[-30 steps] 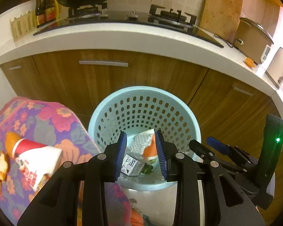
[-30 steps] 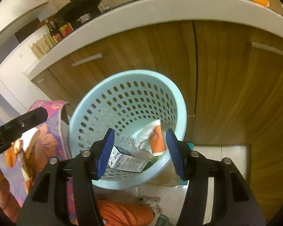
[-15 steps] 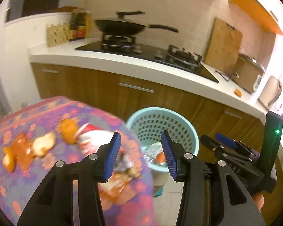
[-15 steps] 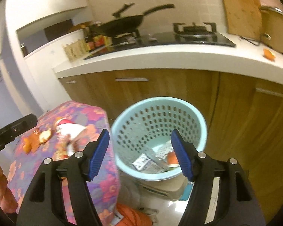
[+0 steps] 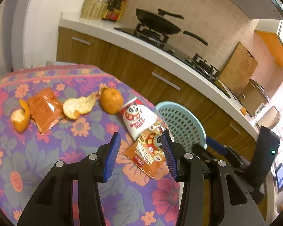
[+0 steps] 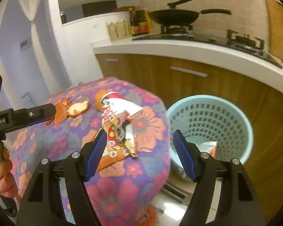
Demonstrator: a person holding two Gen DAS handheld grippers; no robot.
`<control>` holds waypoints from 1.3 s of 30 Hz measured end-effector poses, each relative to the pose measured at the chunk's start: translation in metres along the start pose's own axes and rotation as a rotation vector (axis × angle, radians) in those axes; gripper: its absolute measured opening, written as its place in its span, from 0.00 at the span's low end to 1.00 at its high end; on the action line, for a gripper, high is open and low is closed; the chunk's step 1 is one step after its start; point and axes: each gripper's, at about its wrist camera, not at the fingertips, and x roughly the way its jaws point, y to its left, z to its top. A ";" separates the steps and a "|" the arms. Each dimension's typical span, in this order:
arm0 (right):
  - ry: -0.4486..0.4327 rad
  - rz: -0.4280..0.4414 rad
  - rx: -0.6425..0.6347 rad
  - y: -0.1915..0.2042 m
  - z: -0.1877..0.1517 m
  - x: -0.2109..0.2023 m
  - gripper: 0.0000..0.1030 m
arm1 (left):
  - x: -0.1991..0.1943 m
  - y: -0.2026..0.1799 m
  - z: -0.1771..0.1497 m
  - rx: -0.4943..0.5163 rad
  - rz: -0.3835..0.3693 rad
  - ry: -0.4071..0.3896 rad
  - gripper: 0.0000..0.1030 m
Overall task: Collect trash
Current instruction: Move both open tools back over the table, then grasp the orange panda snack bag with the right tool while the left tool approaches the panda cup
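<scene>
On the floral tablecloth [image 5: 47, 162] lie an orange snack wrapper [image 5: 148, 153], a red-and-white panda paper cup [image 5: 139, 118] on its side, a whole orange [image 5: 111, 99], orange peels [image 5: 78, 106], and an orange packet [image 5: 44, 110]. My left gripper [image 5: 140, 155] is open and empty, hovering over the snack wrapper. My right gripper [image 6: 140, 151] is open and empty above the table edge, with the wrapper [image 6: 118, 143] and cup [image 6: 118, 107] just ahead. The light blue perforated bin [image 6: 211, 124] stands right of the table, with wrappers inside [image 6: 207, 147].
A kitchen counter [image 5: 160, 56] with wooden cabinets runs behind, holding a wok on a stove [image 5: 158, 23], bottles and a cutting board [image 5: 237, 66]. The bin [image 5: 181, 120] sits between table and cabinets. The right gripper's body [image 5: 262, 156] shows at the right.
Both grippers pulled back from over the bin and swung left toward the table. The bin now sits to the right, and the table trash fills the view.
</scene>
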 end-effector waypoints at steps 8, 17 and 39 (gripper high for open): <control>0.079 0.090 0.065 -0.009 0.002 0.045 0.67 | 0.052 0.004 0.016 -0.017 -0.015 0.086 0.64; 0.156 0.153 0.002 0.004 -0.001 0.072 0.24 | 0.093 0.024 0.025 -0.064 0.017 0.143 0.63; 0.158 0.017 0.038 -0.009 0.068 0.131 0.16 | 0.129 0.029 0.030 -0.072 -0.049 0.197 0.52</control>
